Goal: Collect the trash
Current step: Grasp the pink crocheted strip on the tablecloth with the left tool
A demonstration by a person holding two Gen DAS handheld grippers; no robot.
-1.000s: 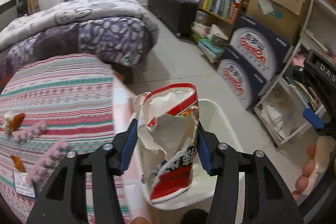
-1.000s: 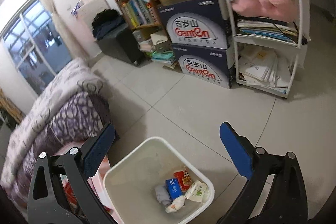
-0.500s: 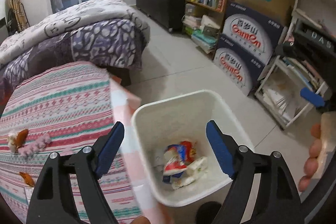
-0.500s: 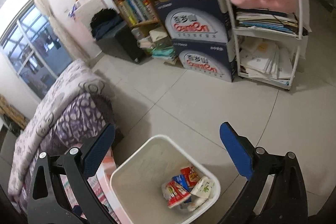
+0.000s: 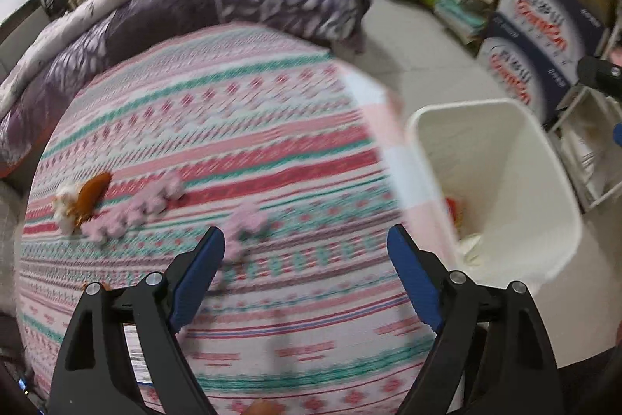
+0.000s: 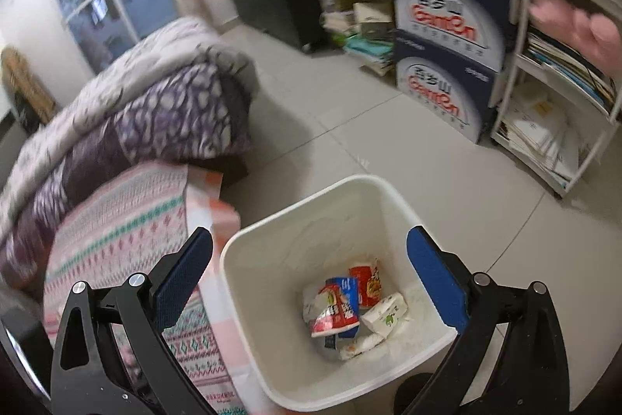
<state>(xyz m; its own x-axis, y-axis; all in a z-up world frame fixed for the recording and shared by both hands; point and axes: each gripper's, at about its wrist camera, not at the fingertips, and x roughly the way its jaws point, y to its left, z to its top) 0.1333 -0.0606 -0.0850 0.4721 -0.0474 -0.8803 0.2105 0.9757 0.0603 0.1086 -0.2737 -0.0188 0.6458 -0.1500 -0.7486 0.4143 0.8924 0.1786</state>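
Right now my left gripper [image 5: 305,240] hangs over the striped cloth [image 5: 241,127], its jaws having just been opening; they stand wide with nothing between them. Just beyond its left fingertip [image 5: 208,251] lies a pink toothed strip [image 5: 243,224], and farther along the cloth, away from the white bin [image 5: 501,181], sits a second pink strip [image 5: 132,209] touching a brown-and-white scrap [image 5: 79,201]; the blur is heavy there, so I would only guess it is a wrapper. The bin stands on the floor just beside the cloth's edge, and from this side I see only a bit of red and some pale paper inside it.

My right gripper [image 6: 311,263] is spread wide and empty too, poised above the bin [image 6: 248,279]. On the bin's bottom lies the torn red-and-white snack bag [image 6: 336,312], with a blue packet [image 6: 348,288], a red packet [image 6: 367,282] and a white tissue pack [image 6: 385,312] packed around it.

Beyond the bin, a purple patterned quilt [image 6: 163,119] is heaped past the cloth, two dark blue cartons [image 6: 447,57] are stacked on the tiles, and a white shelf rack [image 6: 559,96] stands beside them.
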